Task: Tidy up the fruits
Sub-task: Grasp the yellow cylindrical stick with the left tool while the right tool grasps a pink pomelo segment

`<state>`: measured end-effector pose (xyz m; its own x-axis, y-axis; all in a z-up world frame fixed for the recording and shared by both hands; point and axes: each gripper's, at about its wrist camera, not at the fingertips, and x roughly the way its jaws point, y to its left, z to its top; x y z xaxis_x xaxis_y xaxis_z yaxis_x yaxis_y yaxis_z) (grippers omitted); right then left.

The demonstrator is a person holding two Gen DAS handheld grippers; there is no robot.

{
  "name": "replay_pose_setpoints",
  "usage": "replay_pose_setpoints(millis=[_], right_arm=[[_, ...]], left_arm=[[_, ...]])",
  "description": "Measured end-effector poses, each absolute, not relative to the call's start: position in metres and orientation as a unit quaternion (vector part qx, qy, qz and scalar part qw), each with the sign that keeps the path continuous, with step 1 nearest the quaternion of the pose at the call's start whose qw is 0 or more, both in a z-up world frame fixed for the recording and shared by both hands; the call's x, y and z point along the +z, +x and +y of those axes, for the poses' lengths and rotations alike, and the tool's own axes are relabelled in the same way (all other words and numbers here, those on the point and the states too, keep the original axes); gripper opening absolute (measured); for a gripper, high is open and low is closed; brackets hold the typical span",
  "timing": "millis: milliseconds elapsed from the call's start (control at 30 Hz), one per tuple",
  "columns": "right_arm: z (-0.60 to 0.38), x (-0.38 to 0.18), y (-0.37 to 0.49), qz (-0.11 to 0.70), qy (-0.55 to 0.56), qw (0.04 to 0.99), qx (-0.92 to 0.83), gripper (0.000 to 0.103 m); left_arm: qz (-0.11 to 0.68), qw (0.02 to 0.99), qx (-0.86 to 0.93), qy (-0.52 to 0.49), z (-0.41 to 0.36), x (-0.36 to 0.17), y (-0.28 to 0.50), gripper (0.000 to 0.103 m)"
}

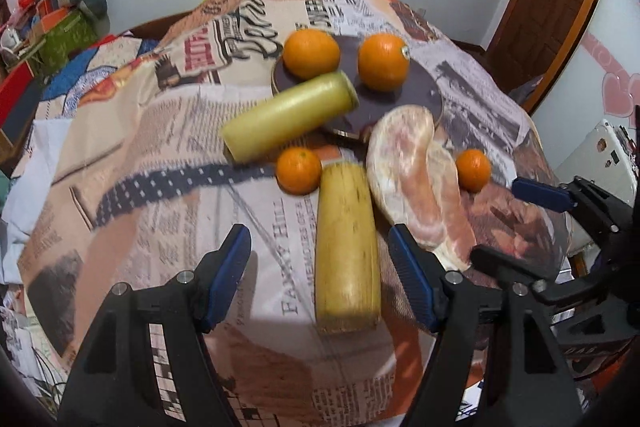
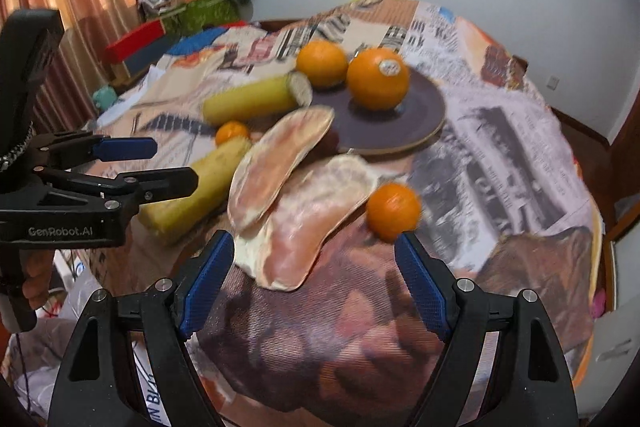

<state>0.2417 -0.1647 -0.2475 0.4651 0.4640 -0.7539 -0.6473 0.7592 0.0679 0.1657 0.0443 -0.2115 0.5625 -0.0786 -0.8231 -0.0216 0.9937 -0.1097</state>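
Both jaws are held open, nothing gripped. The small orange (image 2: 393, 211) lies near the table (image 2: 520, 155) edge — it could be nudged off by the right gripper (image 2: 314, 275).

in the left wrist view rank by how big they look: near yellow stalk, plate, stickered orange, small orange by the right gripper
1. plate and near yellow stalk: too close to rank; the stalk is nearer the camera
2. stickered orange
3. small orange

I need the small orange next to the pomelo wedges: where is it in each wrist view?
Left wrist: the small orange sits right of centre, against the right edge of the pomelo wedges.
Right wrist: it sits just right of centre, above the right jaw.
Shared landmark: the dark plate behind it.
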Motion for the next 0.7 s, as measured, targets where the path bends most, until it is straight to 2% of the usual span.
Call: replay_pose_setpoints(millis=[300, 433, 500, 700], right_arm=[[-0.149, -0.271, 0.244, 0.426, -0.117, 0.832, 0.337, 0.078], [-0.149, -0.269, 0.245, 0.421, -0.116, 0.831, 0.344, 0.064], [-0.151, -0.268, 0.245, 0.422, -0.109, 0.826, 0.357, 0.050], [-0.169, -0.266, 0.244, 0.430, -0.092, 0.819, 0.369, 0.040]], left_arm=[[0.482, 0.872, -0.042, -0.067, 0.041, -0.227, 0.171, 0.048], [0.486, 0.869, -0.053, -0.081, 0.040, -0.231, 0.176, 0.038], [0.485, 0.869, -0.057, -0.081, 0.038, -0.232, 0.177, 0.036], [0.485, 0.868, -0.060, -0.085, 0.042, -0.230, 0.173, 0.036]])
